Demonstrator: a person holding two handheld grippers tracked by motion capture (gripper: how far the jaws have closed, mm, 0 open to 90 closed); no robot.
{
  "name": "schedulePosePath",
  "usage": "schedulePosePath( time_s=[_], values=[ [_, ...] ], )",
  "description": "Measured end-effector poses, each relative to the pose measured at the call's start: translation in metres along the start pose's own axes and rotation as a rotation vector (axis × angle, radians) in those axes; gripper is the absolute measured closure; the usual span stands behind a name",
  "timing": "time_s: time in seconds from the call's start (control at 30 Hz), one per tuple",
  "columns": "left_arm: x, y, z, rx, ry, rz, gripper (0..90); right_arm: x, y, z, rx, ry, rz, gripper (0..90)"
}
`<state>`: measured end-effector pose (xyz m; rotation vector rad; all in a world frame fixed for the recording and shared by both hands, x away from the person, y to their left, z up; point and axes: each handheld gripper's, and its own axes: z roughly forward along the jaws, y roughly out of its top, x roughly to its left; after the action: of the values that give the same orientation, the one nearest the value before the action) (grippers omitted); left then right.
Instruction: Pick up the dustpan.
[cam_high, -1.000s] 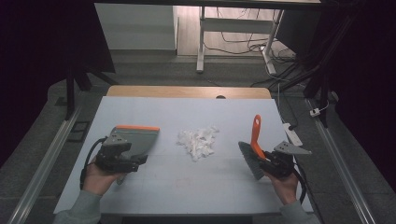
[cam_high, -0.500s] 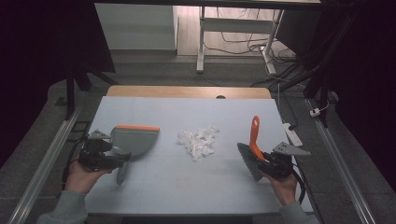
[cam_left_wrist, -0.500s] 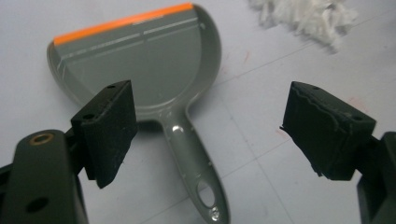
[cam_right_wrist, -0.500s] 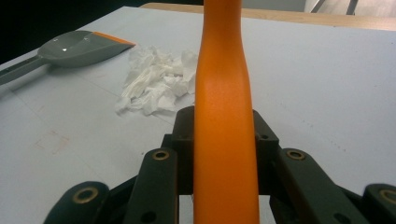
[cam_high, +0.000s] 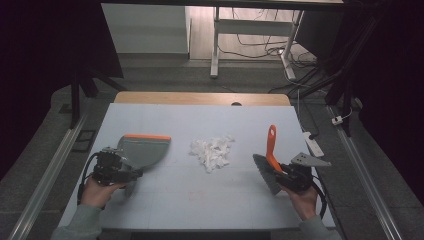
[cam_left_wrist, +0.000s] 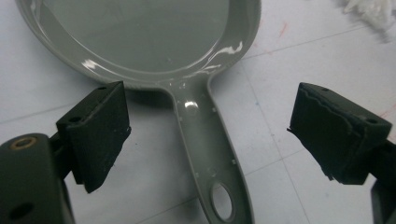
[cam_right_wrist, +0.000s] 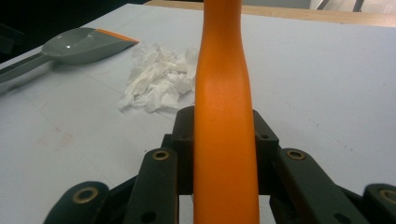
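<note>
Left claw (cam_high: 131, 175) stood wide apart astride the grey plastic dustpan's (cam_high: 142, 151) handle, touching nothing; a second earlier it had sat over the pan's near corner, so it had drawn back and outward to line up on the handle. That likely meant a grasp of the handle came next. Right claw (cam_high: 280, 172) was clamped on the orange-handled grey brush (cam_high: 268, 160), unchanged, bristles near the pale blue surface (cam_high: 200, 200). Farther off, between the two tools, lay the heap of torn white paper scraps (cam_high: 212, 151), unswept.
</note>
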<state>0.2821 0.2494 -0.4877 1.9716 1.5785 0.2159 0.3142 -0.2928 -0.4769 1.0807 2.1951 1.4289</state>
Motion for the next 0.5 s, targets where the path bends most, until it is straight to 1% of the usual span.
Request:
schedulePosePath(
  time_s=[0.13, 0.47, 0.5],
  values=[
    [0.003, -0.004, 0.009, 0.016, -0.022, -0.025, 13.0, 0.000, 0.000, 0.000, 0.001, 0.001, -0.003, 70.2],
    [0.005, -0.009, 0.023, 0.034, 0.029, -0.057, 13.9, 0.002, -0.001, 0.002, 0.009, -0.003, -0.013, 70.2],
    [0.005, -0.010, 0.025, 0.043, 0.029, -0.060, 13.8, 0.002, -0.001, 0.002, 0.013, -0.004, -0.015, 70.2]
  ],
)
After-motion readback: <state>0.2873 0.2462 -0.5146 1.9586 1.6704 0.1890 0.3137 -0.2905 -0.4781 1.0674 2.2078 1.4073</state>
